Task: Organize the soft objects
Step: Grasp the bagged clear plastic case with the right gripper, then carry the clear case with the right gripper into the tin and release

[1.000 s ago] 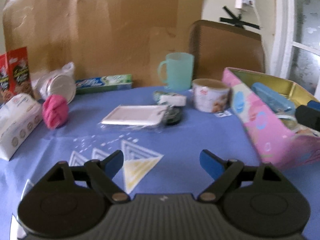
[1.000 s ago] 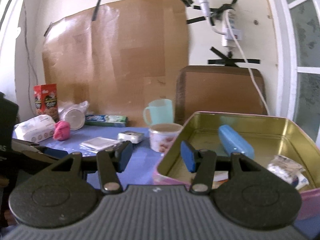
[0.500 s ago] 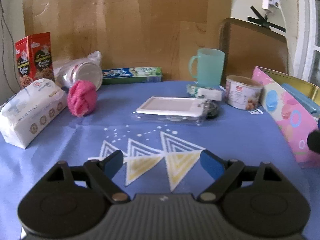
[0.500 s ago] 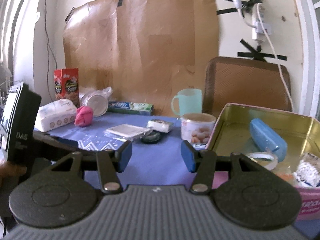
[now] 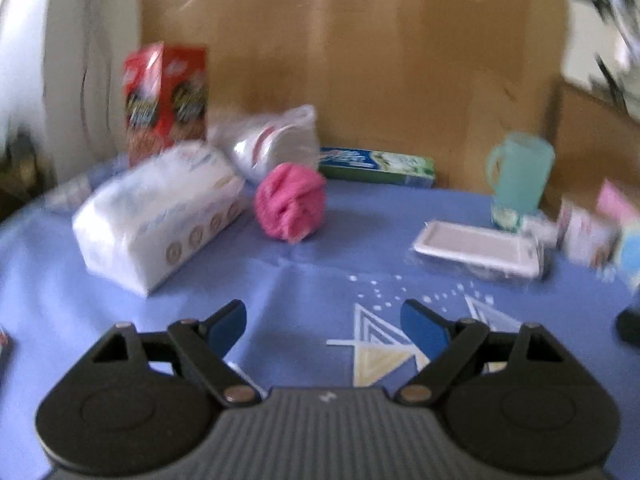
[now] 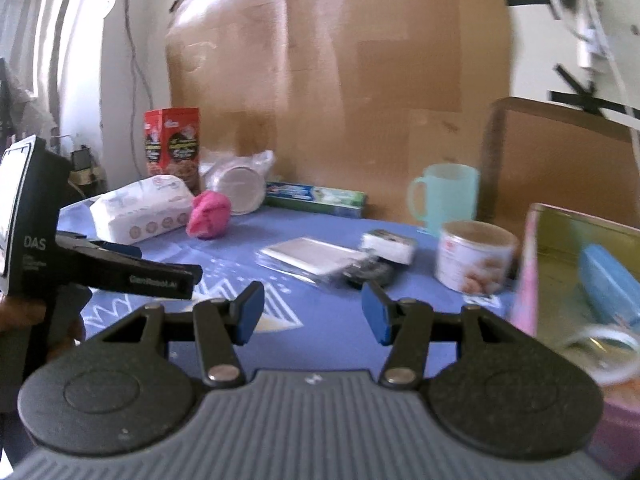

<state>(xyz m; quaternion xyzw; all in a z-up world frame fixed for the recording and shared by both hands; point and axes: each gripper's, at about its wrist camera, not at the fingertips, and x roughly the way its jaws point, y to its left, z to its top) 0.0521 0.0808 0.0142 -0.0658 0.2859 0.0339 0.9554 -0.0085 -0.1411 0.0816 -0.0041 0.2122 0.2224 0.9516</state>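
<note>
A pink balled-up cloth lies on the blue tablecloth, beside a white tissue pack. Both also show in the right wrist view: the cloth and the pack. My left gripper is open and empty, low over the cloth-covered table, some way short of the pink cloth. My right gripper is open and empty, above the table's near side. The pink tin box with a gold inside stands at the right, holding a blue case and a tape roll.
A red snack box, a bagged lid, a toothpaste box, a green mug, a flat white packet and a printed cup stand along the table. The left gripper's body sits left of my right gripper.
Both views have swung left. The pink cloth and tissue pack now sit nearer the centre of the left view and look closer; the tin box has slid to the right edge.
</note>
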